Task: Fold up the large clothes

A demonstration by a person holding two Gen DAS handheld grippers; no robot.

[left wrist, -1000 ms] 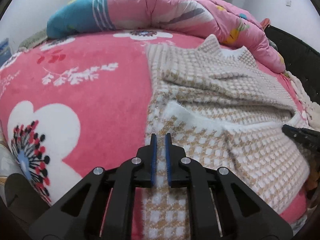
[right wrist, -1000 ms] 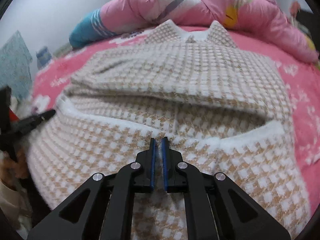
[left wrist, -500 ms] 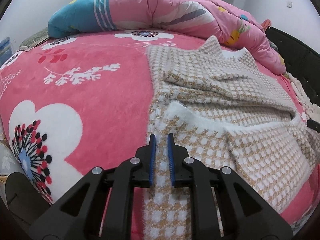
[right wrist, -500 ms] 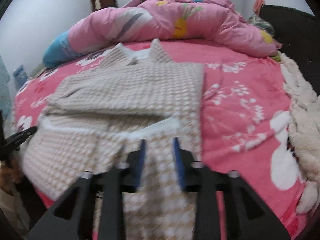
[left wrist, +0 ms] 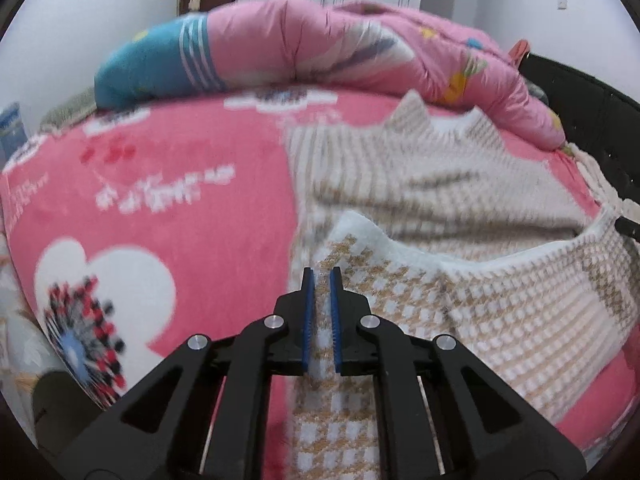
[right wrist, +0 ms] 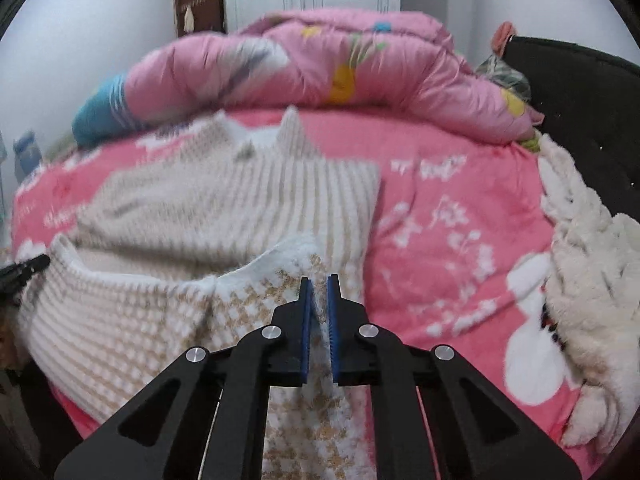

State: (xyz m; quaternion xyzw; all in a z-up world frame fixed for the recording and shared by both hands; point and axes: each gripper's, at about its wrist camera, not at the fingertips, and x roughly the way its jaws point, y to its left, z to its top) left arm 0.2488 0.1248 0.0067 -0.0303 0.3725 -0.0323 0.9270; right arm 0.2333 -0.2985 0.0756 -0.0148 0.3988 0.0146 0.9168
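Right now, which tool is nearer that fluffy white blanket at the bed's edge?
Right. The right tool grips the checked sweater's corner on the side where the fluffy white blanket lies; the left tool grips the opposite corner, farther away.

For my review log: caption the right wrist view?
Right gripper pinches the checked sweater's near hem on a pink floral blanket.

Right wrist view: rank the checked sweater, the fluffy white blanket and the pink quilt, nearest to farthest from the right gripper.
1. Checked sweater, clamped in the right gripper, spreading left.
2. Fluffy white blanket, along the right edge.
3. Pink quilt, across the far end.
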